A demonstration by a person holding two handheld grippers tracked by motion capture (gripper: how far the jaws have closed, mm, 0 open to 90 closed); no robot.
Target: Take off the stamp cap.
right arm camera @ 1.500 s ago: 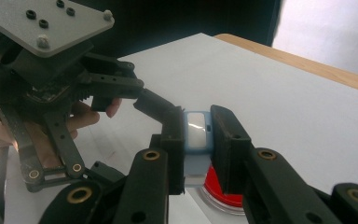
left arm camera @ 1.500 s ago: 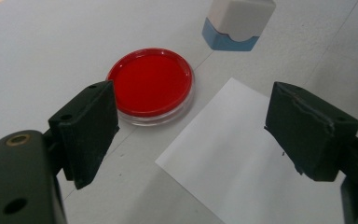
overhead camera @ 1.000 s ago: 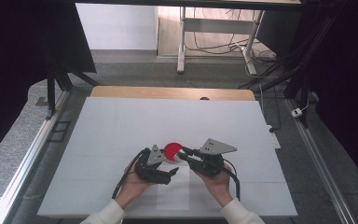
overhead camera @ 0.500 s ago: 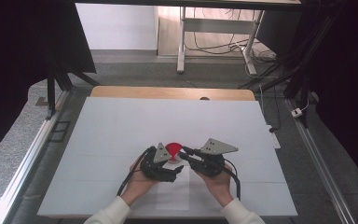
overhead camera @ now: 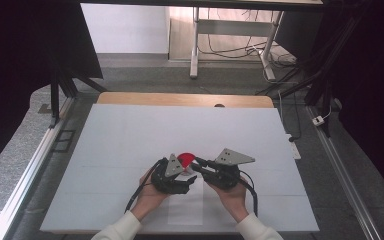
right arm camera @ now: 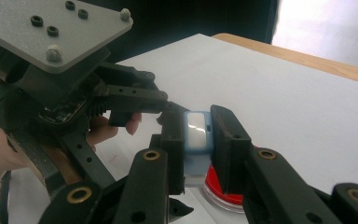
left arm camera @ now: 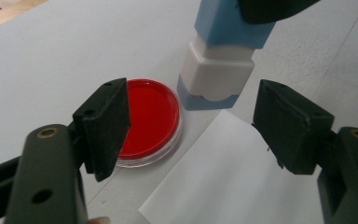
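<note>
Red agar is filling the dish (left arm camera: 150,119) we are seeing on the table (overhead camera: 130,135), beside a paper sheet (left arm camera: 223,172). Our left gripper (left arm camera: 191,123) is closing, jaws apart, nothing between them. Our right gripper (right arm camera: 198,135) is clamping a blue-white block (right arm camera: 196,131), seemingly standing just beside the dish.

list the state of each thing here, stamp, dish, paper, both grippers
blue and white stamp: upright, clamped near its top, base on the table beside the dish
red petri dish: flat on the table, lid on, not gripped
white paper sheet: flat on the table, nothing on it
right gripper: shut on the stamp
left gripper: jaws have just been closing, pads touch nothing
</note>
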